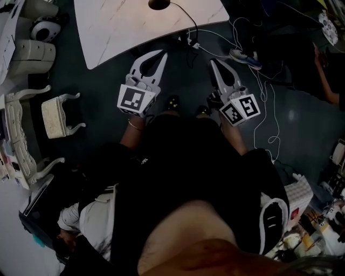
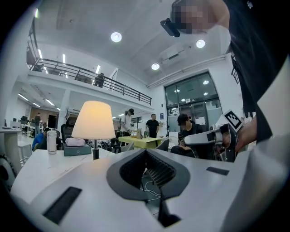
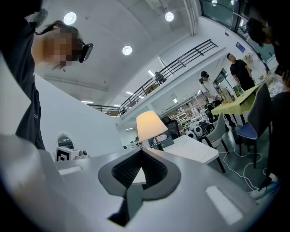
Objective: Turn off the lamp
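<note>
The lamp's black base (image 1: 159, 4) stands on the white marble table (image 1: 118, 27) at the top of the head view, with its cord running off the table edge. Its cream shade (image 2: 93, 120) glows lit in the left gripper view, and the lit shade (image 3: 151, 124) also shows in the right gripper view. My left gripper (image 1: 163, 53) is held level, short of the table's near edge, jaws shut with nothing between them. My right gripper (image 1: 212, 61) is beside it, also shut and empty. Both point towards the table, apart from the lamp.
A white ornate chair (image 1: 56, 116) stands on the dark floor at the left. White cables (image 1: 261, 91) and a shoe (image 1: 245, 56) lie on the floor to the right. A green box (image 2: 77, 147) and a bottle (image 2: 52, 141) stand on the table by the lamp. People stand in the background.
</note>
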### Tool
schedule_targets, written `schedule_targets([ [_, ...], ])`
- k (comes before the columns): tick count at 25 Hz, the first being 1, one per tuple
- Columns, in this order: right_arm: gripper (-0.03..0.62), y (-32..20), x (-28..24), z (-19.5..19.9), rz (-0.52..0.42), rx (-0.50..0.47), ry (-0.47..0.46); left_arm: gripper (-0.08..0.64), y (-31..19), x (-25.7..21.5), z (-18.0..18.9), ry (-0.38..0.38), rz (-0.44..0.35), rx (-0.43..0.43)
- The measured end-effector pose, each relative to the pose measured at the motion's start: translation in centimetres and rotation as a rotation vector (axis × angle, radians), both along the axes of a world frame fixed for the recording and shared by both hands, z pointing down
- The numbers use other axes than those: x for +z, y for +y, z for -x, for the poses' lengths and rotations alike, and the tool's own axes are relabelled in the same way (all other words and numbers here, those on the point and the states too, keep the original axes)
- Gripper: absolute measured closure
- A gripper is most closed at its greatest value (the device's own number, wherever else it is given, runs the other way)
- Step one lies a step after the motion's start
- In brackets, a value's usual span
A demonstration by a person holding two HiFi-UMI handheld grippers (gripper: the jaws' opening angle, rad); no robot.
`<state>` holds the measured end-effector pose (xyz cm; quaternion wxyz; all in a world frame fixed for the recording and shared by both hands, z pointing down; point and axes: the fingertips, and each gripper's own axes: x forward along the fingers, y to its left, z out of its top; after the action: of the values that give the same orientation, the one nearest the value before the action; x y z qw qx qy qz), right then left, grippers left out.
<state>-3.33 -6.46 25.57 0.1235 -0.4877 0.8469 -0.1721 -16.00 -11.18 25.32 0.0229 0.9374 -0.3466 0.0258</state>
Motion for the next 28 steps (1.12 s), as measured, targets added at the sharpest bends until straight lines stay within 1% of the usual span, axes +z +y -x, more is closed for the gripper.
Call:
schedule_targets([
  [6, 0.592, -0.6, -0.2, 0.3, -0.001, 0.049, 0.028, 0.554, -1.3, 0.9, 0.0, 0.025, 0.002, 0.066],
  [9, 0.592, -0.8, 0.0, -0.6, 0.011, 0.056, 0.038, 0.554, -1.9, 1.1, -1.2, 0.028, 0.024, 0.070],
  [13, 0.592, -1.5, 1.5, -2.7, 0.042, 0.050, 0.045, 0.554, -2.6, 2.5, -3.6, 0.022, 0.048, 0.078],
  [17, 0.592, -2.8, 4.2, -4.2, 0.070, 0.005, 0.121, 0.554, -3.1, 4.4, -5.3, 0.035, 0.092, 0.056],
  [20, 0.592, -4.2, 6.2, -4.9, 0.089, -0.040, 0.161, 0.554, -3.6, 5.2, -6.1, 0.030, 0.091, 0.038],
  [21, 0.592, -4.7, 6.8, -5.0, 0.092, -0.051, 0.172, 0.554, -3.7, 5.4, -6.4, 0.031, 0.076, 0.048],
  [23, 0.592, -5.8, 7.9, -5.0, 0.091, -0.065, 0.192, 0.552, -3.7, 6.2, -7.1, 0.019, 0.054, 0.096],
  [25, 0.591, -7.2, 9.3, -4.9, 0.086, -0.077, 0.209, 0.552, -4.0, 7.4, -7.5, 0.008, 0.068, 0.122],
  [28, 0.576, -9.0, 11.5, -4.3, 0.098, -0.114, 0.241, 0.552, -4.9, 8.8, -7.1, 0.060, 0.109, 0.076],
])
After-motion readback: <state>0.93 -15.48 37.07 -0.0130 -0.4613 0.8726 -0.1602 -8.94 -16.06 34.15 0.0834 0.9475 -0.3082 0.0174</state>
